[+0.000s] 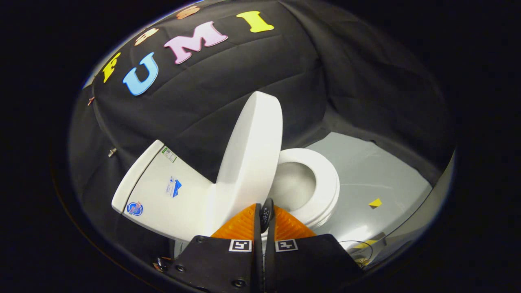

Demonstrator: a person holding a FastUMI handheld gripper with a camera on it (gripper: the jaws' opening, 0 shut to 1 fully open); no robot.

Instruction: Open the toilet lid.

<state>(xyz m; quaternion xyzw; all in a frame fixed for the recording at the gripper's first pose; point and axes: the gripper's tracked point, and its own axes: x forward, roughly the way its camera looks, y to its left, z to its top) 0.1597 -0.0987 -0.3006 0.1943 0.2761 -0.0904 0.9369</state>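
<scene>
A white toilet stands on the floor, seen at a tilt. Its lid [250, 150] is raised, standing nearly upright in front of the tank [163, 187]. The seat ring [327, 183] lies down around the bare bowl [293, 185]. My gripper [265, 211] is just below the lid's lower edge, near the hinge end of the seat. Its two fingers are pressed together, and I see no part of the lid between them. Whether the fingertips touch the lid or the seat I cannot tell.
Grey floor sheet [378, 171] spreads beyond the seat, with a small yellow marker [375, 202] on it. A thin cable [358, 244] and yellow tape lie beside my fingers. Black cloth walls close in behind the tank and around the floor.
</scene>
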